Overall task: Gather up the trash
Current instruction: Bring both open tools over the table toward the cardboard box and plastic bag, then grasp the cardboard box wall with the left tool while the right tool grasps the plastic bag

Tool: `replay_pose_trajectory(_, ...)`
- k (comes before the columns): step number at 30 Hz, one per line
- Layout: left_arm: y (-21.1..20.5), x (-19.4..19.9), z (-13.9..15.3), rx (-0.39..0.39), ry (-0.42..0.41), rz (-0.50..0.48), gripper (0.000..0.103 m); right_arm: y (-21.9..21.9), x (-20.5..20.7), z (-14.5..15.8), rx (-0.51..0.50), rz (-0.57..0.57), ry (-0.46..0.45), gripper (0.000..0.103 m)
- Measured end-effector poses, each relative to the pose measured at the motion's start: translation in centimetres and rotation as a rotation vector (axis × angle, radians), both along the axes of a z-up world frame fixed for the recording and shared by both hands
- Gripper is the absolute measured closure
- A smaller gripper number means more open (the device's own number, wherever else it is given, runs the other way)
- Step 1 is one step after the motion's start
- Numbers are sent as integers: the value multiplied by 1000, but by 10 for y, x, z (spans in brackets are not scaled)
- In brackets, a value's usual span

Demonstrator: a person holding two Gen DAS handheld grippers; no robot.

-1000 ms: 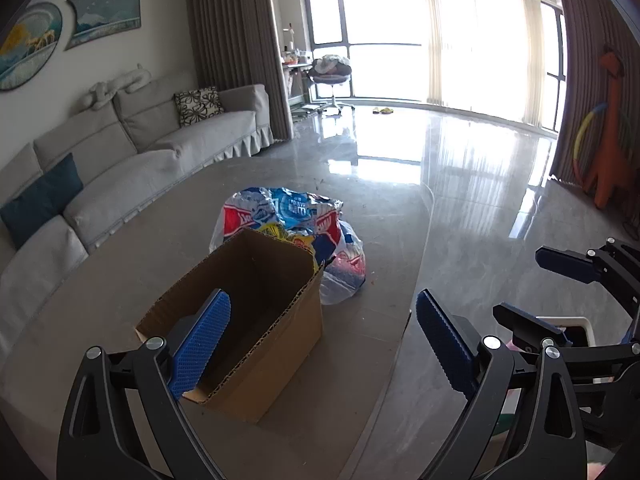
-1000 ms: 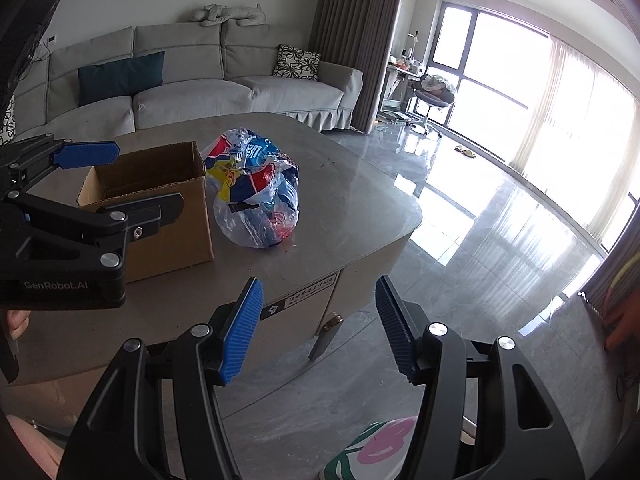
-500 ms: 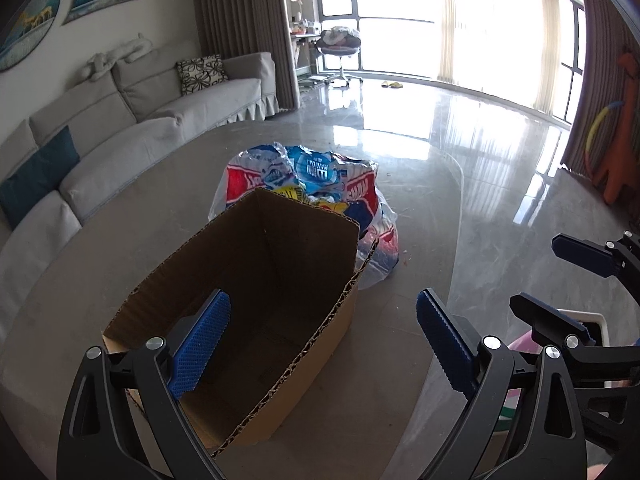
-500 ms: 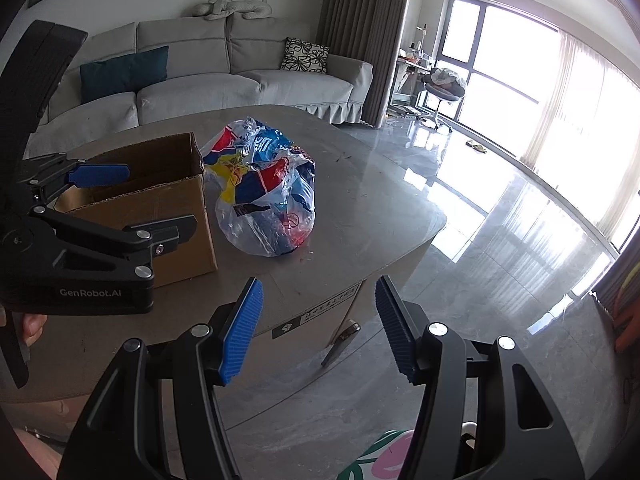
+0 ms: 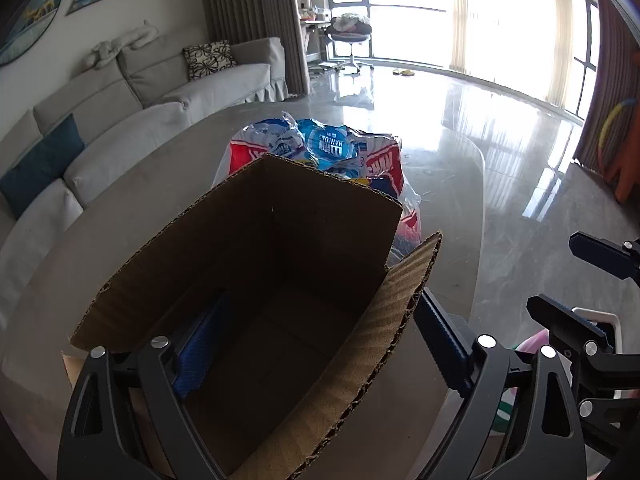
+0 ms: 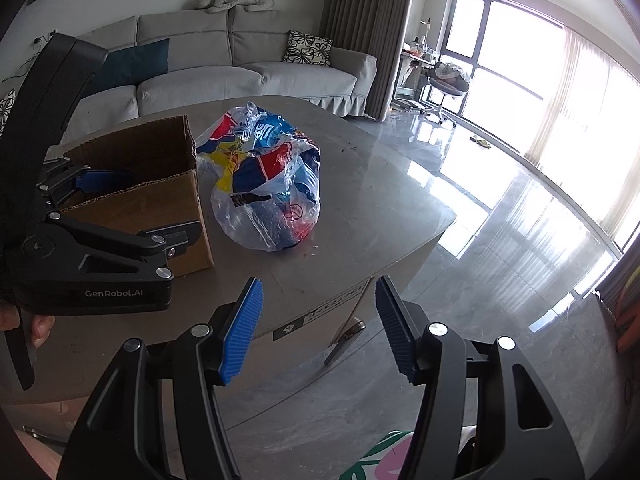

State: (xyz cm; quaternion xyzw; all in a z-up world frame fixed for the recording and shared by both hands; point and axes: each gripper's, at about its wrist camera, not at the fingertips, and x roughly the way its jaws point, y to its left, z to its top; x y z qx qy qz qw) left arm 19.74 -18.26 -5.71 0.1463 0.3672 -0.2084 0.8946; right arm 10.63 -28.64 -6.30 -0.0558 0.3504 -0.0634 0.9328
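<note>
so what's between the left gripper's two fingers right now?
The near side wall of the cardboard box: the left gripper straddles it, one finger inside, one outside, jaws closing. Pads not clearly pressing yet. Clearest in the left wrist view.

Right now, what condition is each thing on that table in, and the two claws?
Cardboard box: upright, top open, nothing visible inside.
Plastic bag: stuffed with wrappers, lying beside the box.
Left claw: closing astride the box's near wall, one finger inside, one outside.
Right claw: open, empty, off the table's edge.
Table: bare apart from these.
</note>
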Motion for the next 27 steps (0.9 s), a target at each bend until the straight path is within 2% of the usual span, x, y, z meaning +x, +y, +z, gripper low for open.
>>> replay_pose_trajectory(5,-1,0,-3,29,24,-5,52,0,0,0,3,4,-1,44)
replay_pose_trajectory(7,-2,-1,-4,32,38,-6,78,2,0,0,3,7,-2,44)
replay_pose_trajectory(8,-2,-2,-3,35,32,-4,80,1,-1,1,4,9,-3,44)
replay_pose_trajectory(10,-2,-7,0,33,21,-9,90,1,-1,2,4,11,-7,44)
replay_pose_trajectory(20,20,-15,16,11,-54,44,91,16,16,6,12,50,-22,44)
replay_pose_trajectory(27,43,-10,28,-28,-72,94,91,34,38,13,4,84,-42,44)
